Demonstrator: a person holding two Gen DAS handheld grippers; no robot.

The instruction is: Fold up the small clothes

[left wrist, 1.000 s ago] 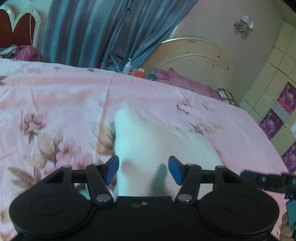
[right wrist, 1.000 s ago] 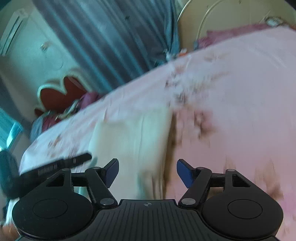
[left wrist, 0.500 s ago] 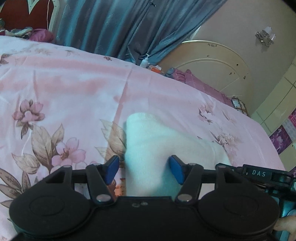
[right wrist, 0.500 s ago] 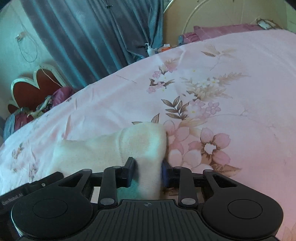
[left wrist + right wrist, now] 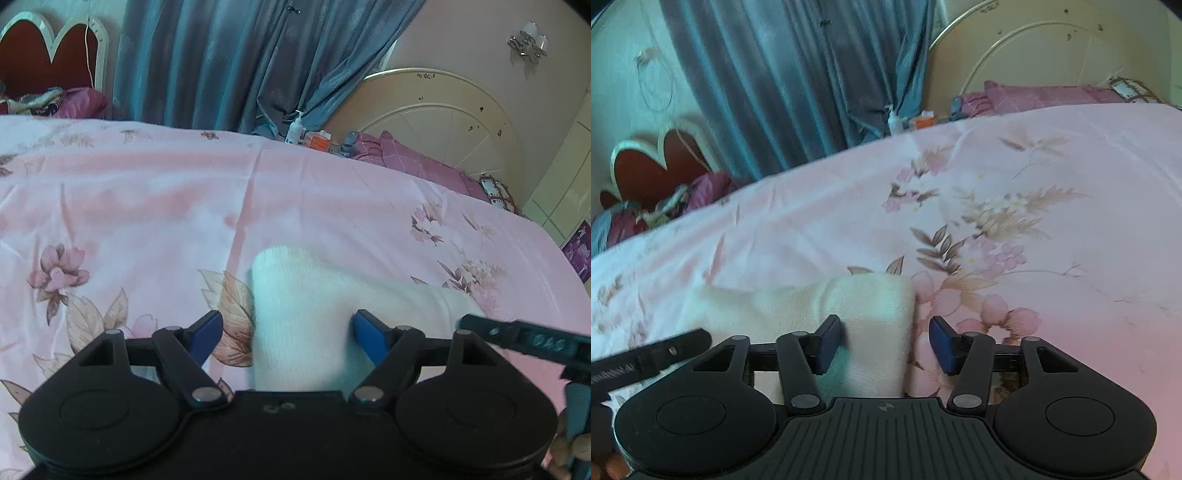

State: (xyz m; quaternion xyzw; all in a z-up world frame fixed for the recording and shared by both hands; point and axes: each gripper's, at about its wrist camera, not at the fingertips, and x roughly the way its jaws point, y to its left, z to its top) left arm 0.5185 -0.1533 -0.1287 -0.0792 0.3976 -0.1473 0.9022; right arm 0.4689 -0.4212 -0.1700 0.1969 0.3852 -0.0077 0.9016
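White sock point(image 5: 303, 314) on pink floral bedsheet point(image 5: 147, 206) — both grippers' jaws spread, gripping nothing

Folded white cloth point(image 5: 875, 317) on pink floral bedsheet point(image 5: 1052, 221), between the right gripper's point(image 5: 884, 341) parted jaws.

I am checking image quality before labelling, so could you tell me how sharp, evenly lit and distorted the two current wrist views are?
Left wrist view: mostly sharp, the white sock clear between the left gripper fingers; fisheye bends the pink floral bedsheet edge; a dark vignette fills the corners. Right wrist view: softer, the blue curtain smeared; a teal cast tints the sock by the right gripper.
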